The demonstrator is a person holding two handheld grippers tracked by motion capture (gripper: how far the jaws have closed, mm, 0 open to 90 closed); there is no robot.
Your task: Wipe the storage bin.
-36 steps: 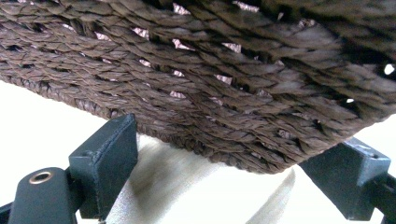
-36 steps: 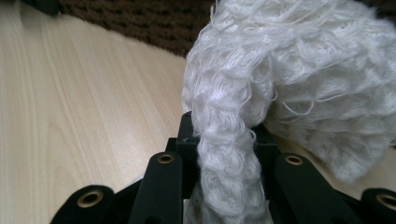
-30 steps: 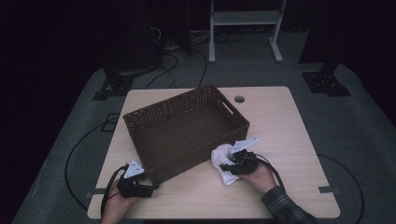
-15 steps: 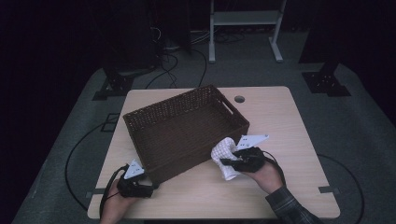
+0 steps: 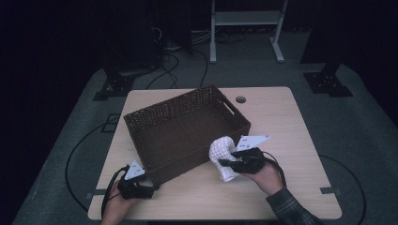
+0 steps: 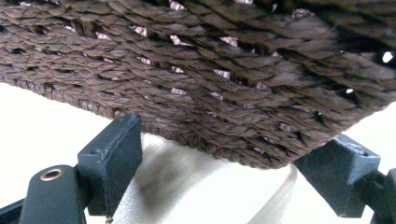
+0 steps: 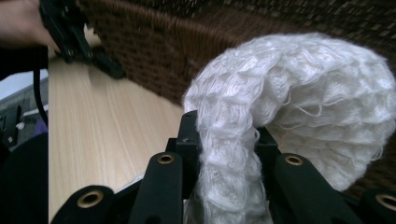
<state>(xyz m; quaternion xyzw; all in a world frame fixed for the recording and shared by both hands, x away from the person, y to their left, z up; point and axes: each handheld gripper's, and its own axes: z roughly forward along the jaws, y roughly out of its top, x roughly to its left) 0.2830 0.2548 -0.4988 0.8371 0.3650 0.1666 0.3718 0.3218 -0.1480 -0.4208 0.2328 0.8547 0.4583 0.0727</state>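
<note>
The right gripper (image 5: 224,163) has its jaws pressed together on a white knitted cloth (image 5: 222,155), and the cloth is pinched tight between them. In the right gripper view the cloth (image 7: 289,140) rises from the jaws and bends over to one side like a thick roll. It hangs just beside the near long wall of the brown woven basket (image 5: 187,129), outside of it, above the wooden table (image 5: 291,131) — I cannot tell if it touches the wall.

The left gripper (image 5: 152,189) rests low at the near left corner of the basket. In the left gripper view its jaws are spread wide apart, one on each side of the basket corner (image 6: 243,116), and they grasp nothing. The person's left hand (image 5: 116,206) holds this gripper from below.
</note>
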